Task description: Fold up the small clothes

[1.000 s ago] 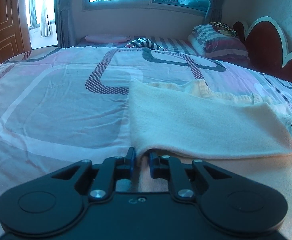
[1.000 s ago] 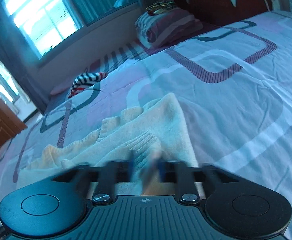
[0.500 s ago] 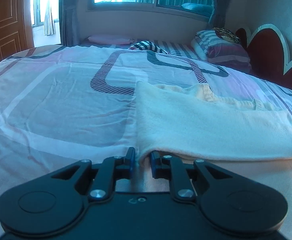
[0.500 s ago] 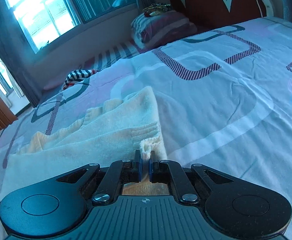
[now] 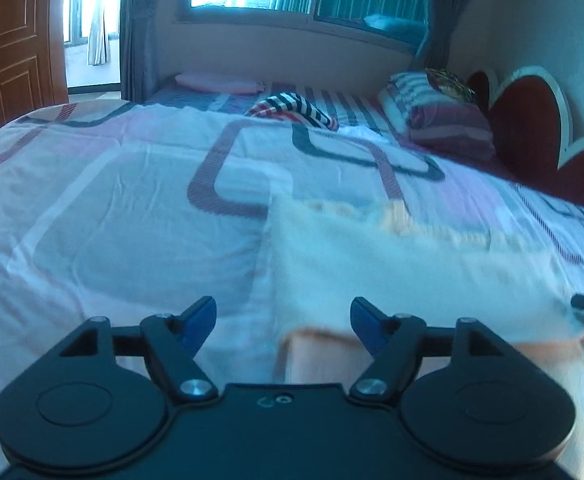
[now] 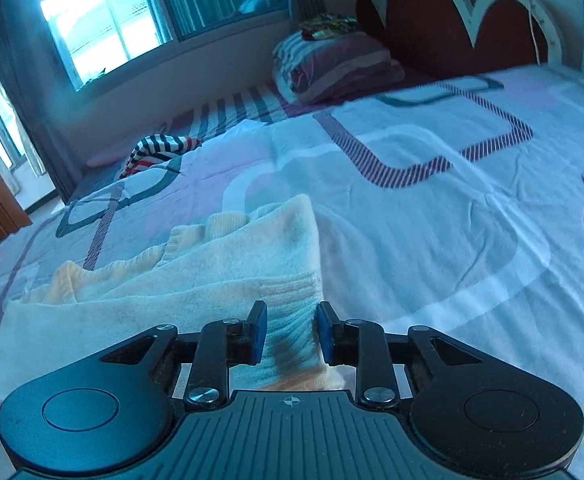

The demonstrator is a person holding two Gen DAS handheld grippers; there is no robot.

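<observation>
Cream sweater (image 6: 196, 280) folded flat on bed (image 6: 432, 208), long axis crosswise

A cream-yellow knitted sweater (image 5: 392, 272) lies folded flat across the lower right of the left wrist frame; in the right wrist frame its ribbed cuff (image 6: 292, 320) sits at lower centre.

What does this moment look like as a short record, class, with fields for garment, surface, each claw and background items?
garment: cream knit sweater, folded, lying flat on the bed
surface: patterned bedspread
left claw: open wide, at the sweater's near left corner, gripping nothing
right claw: open, fingers either side of the sweater's ribbed edge
background: striped garment, folded striped quilt, red headboard
</observation>
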